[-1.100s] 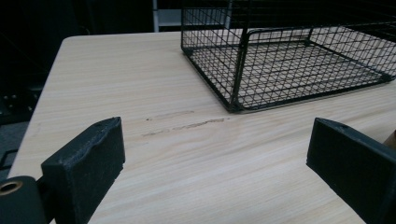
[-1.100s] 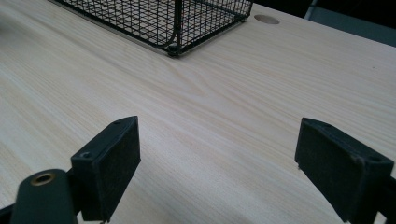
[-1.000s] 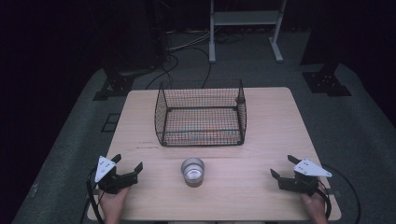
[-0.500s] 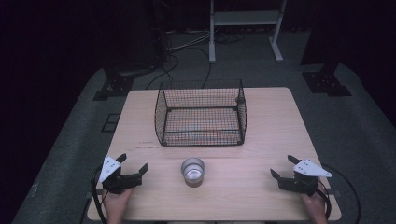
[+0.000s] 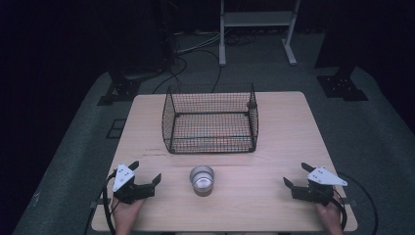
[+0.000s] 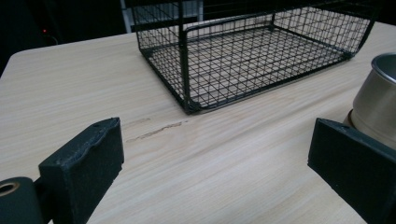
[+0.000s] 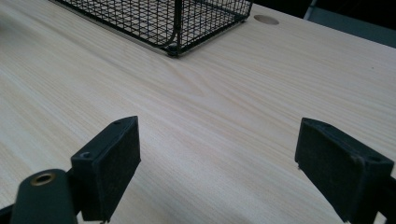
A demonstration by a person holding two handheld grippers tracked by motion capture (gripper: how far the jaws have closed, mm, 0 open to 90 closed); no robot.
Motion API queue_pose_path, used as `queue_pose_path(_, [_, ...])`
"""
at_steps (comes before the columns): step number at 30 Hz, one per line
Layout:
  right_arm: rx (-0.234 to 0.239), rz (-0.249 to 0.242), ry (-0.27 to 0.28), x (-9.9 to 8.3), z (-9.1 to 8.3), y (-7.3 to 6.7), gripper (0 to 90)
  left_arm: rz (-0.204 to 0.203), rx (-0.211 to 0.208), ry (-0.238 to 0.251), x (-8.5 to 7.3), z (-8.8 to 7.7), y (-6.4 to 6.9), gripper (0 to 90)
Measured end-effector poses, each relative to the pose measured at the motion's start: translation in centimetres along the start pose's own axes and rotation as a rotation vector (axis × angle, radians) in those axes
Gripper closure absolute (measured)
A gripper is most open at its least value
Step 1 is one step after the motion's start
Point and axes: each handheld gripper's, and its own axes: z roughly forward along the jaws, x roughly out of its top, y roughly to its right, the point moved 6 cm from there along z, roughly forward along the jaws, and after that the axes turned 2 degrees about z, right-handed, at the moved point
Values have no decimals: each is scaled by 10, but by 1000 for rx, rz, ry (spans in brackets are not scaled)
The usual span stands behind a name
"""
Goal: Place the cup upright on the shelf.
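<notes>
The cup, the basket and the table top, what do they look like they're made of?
Cup: probably metal, maybe steel, with a brushed, shiny silver wall and bright rim.
Basket: thin wire mesh on a thicker rod frame, with a black finish, likely painted or coated.
Table: pale wood-grain surface, matte; could be wood or laminate.

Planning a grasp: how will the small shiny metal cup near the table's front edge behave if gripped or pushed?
The small shiny metal cup looks rigid and probably light. Its smooth wall may slip between pads. Standing upright and open-topped, it would likely slide when pushed low, tip if pushed high.
</notes>
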Motion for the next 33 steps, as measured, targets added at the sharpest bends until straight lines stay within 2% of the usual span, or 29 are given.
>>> queue_pose_path(11, [0,-2,-2,0,0,0,134,46,-46,-3,7,4,14,24])
queue_pose_path(14, [-1,-3,-2,0,0,0,135,38,-63,7,10,4,16,25])
queue_pose_path(15, [0,-1,-2,0,0,0,134,23,-89,25,15,4,16,25])
queue_pose_path(17, [0,-1,-2,0,0,0,135,23,-97,29,16,5,16,26])
queue_pose_path(20, [0,-1,-2,0,0,0,135,17,-136,42,23,5,19,26])
queue_pose_path(23, [1,0,-2,0,0,0,134,57,-170,33,28,8,25,27])
queue_pose_path(25, [1,0,-2,0,0,0,135,67,-178,25,29,8,27,27])
queue_pose_path(26, [2,0,-2,0,0,0,135,89,-193,23,32,8,30,27])
queue_pose_path(29, [2,2,-3,0,1,0,134,105,-209,26,36,7,33,27])
queue_pose_path(30, [2,2,-3,0,1,0,134,117,-218,29,38,7,35,27])
queue_pose_path(31, [1,1,-3,0,1,0,134,128,-248,45,43,6,40,27])
queue_pose_path(33, [1,1,-3,0,1,0,134,133,-259,46,45,5,42,27])
